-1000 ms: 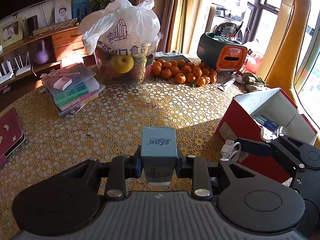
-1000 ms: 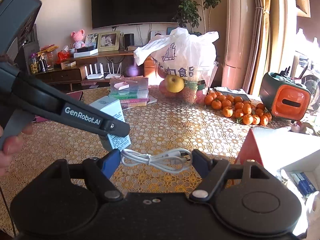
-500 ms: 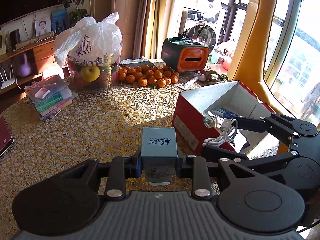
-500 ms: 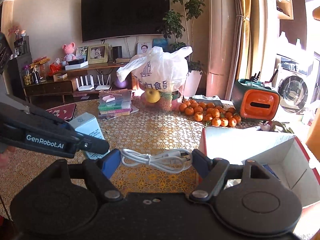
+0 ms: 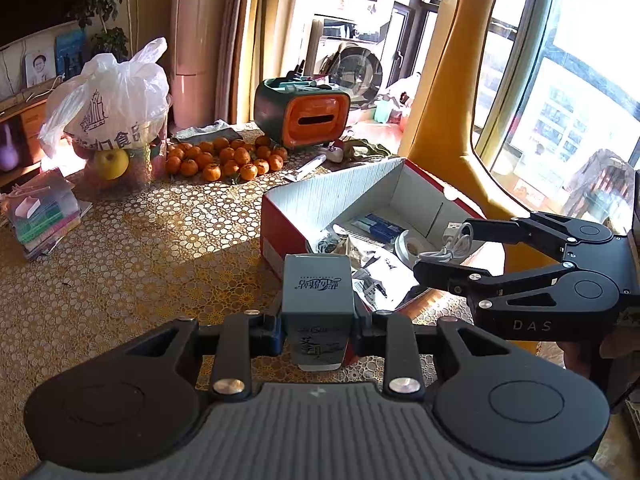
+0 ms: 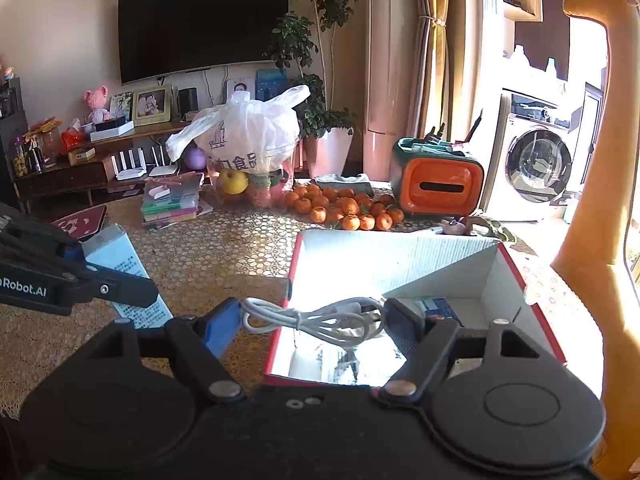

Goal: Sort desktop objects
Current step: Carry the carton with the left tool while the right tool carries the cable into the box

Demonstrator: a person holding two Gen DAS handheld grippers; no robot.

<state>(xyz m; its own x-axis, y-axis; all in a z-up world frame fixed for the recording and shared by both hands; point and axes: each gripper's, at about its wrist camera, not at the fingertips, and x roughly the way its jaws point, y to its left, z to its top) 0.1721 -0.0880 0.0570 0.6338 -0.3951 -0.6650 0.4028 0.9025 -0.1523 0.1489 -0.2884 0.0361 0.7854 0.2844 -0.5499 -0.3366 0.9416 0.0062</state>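
Cable [image 6: 316,318] hung bunched between the right gripper's [image 6: 314,320] jaws, which were clamped on it, its long axis lying crosswise from pad to pad. Directly ahead of and below those jaws sat the open box [image 6: 400,264], so this hand was the nearer one for a drop. The left gripper [image 5: 318,320] held a small carton [image 5: 318,292] upright between narrow jaws, with the box ahead and to their right. Releasing the cable first looked the likely next move.

Table with gold lace-patterned cloth [image 5: 120,264]

On it lie an open red cardboard box [image 5: 360,196], loose orange tangerines [image 5: 224,160], a stack of books [image 5: 40,216] and an orange-fronted tissue holder [image 5: 304,116].
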